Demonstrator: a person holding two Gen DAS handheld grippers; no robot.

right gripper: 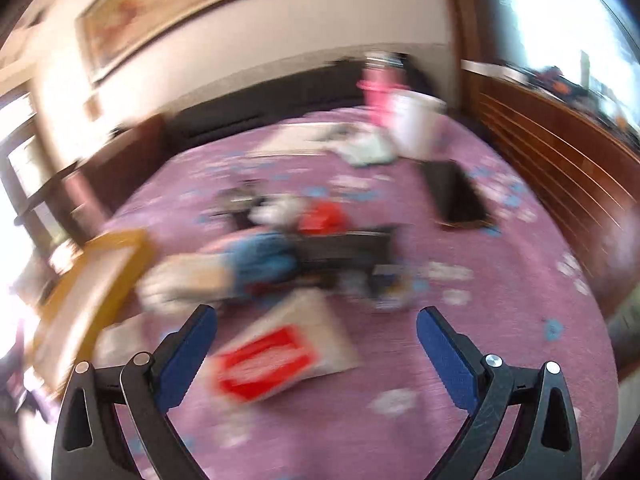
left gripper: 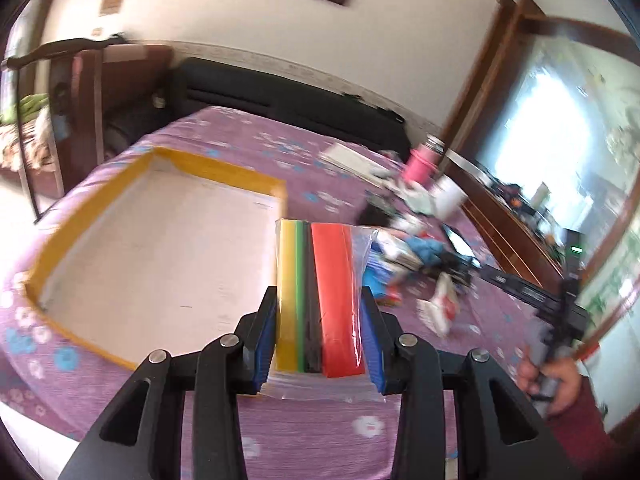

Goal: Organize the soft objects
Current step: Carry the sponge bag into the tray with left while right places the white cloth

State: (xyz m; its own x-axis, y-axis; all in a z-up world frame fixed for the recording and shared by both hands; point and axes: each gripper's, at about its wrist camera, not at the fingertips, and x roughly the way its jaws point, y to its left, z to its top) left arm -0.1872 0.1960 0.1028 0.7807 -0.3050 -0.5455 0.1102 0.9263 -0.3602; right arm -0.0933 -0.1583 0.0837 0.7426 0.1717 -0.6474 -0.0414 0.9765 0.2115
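My left gripper (left gripper: 319,304) is shut on a clear bag of coloured bands (left gripper: 320,292), yellow, green, black and red, held above the purple bedspread. To its left lies a shallow cardboard box (left gripper: 80,220) with a yellow taped rim and a white floor. My right gripper (right gripper: 316,320) stands open above the bed with nothing between its blue pads. Below it lies a white packet with a red label (right gripper: 272,360), blurred. A pile of soft items (right gripper: 260,256), blue and white, lies beyond it. In the left wrist view a hand (left gripper: 560,376) holds the right gripper at the far right.
A pink bottle (left gripper: 420,164) and a white cup (left gripper: 450,196) stand at the far side of the bed. A dark flat device (right gripper: 456,196) lies on the bedspread (left gripper: 300,440). A wooden dresser (right gripper: 560,168) with a mirror runs along the right. A black headboard (left gripper: 280,96) backs the bed.
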